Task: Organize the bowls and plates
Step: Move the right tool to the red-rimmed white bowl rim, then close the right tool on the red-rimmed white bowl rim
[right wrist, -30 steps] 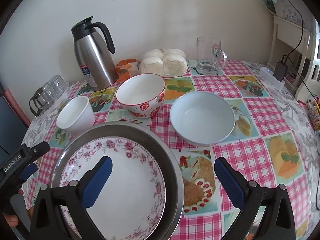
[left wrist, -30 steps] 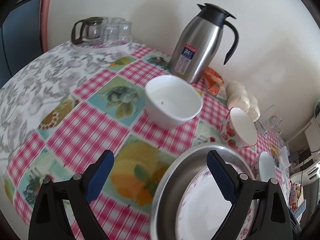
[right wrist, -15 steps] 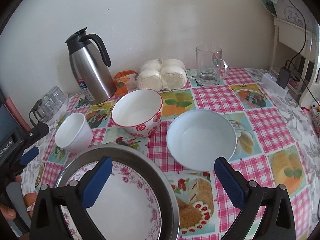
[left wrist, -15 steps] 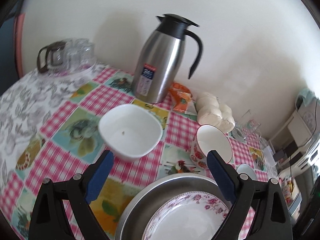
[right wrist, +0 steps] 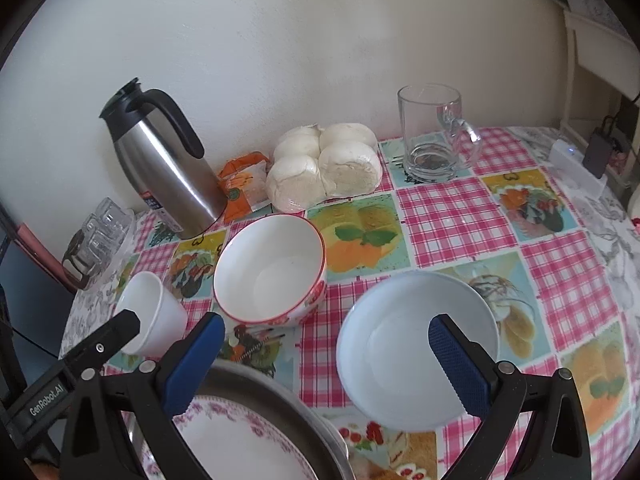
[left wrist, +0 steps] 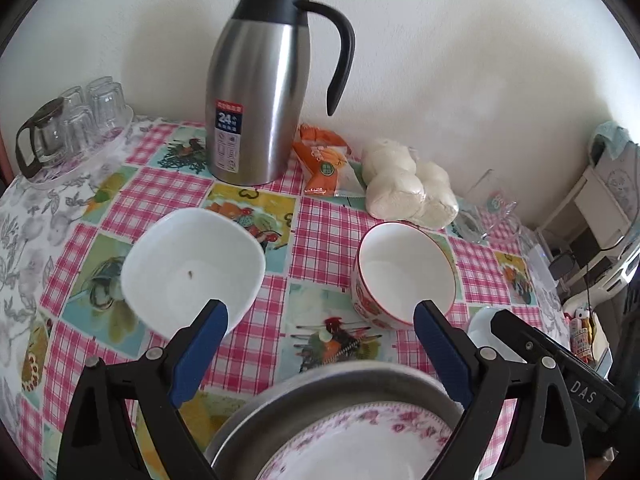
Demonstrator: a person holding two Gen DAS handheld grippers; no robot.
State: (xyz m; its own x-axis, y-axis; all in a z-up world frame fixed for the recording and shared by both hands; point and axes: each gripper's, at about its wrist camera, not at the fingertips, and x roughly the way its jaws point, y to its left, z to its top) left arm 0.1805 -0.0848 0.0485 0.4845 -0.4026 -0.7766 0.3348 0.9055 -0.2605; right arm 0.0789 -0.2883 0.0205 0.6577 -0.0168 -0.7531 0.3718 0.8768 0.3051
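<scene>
Both grippers pulled back from floral plate (left wrist: pixel 352 446).

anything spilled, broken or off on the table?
Nothing spilled or broken. One oddity: a small dark speck sits inside the square white bowl; too small to identify. The other bowls stand upright and look clean.
</scene>
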